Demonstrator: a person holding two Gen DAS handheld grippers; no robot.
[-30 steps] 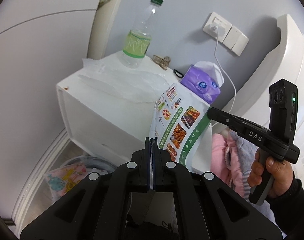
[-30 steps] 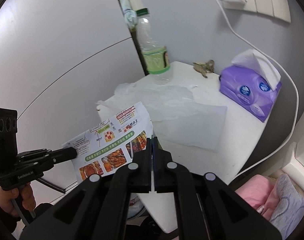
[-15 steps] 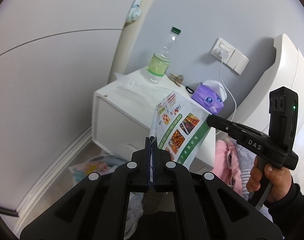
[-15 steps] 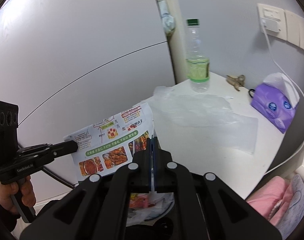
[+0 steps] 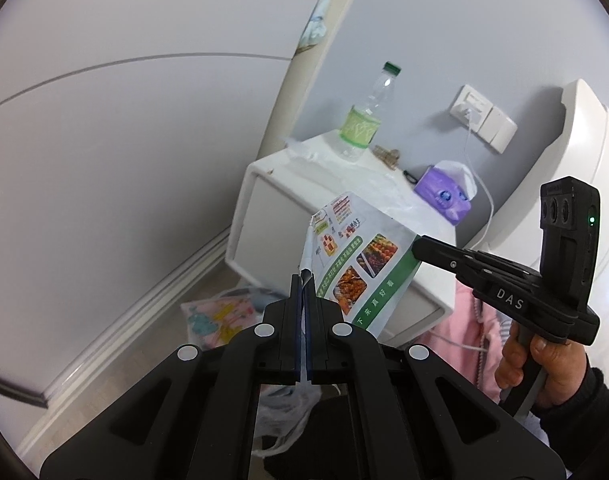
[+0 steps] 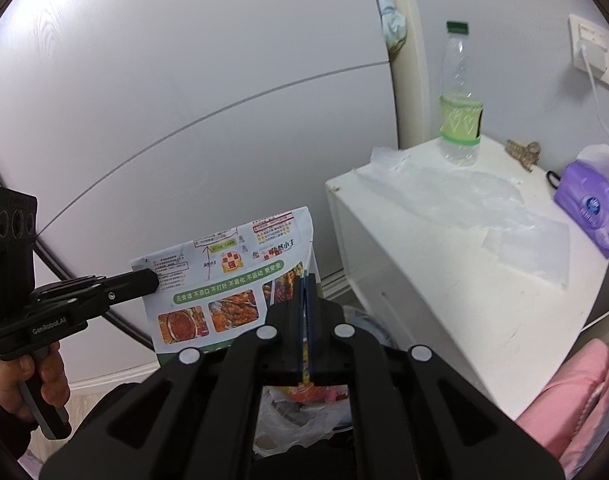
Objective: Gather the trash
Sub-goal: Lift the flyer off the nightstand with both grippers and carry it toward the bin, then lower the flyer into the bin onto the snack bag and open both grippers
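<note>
You hold a printed food pouch in the air between both tongs.
Left wrist view: your left tongs (image 5: pixel 303 280) are clenched on the food pouch (image 5: pixel 354 270) edge, beside the white surface (image 5: pixel 264 208). Right wrist view: your right tongs (image 6: pixel 304 284) pinch its other edge above a bin bag (image 6: pixel 288 416); the left tongs (image 6: pixel 144 280) grip opposite.

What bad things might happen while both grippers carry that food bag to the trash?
1. The left gripper and right gripper each pinch only an edge of the snack bag; pulling apart might tear it or let it slip.
2. The trash bag below looks fairly full, so the bag may slide off onto the floor.
</note>
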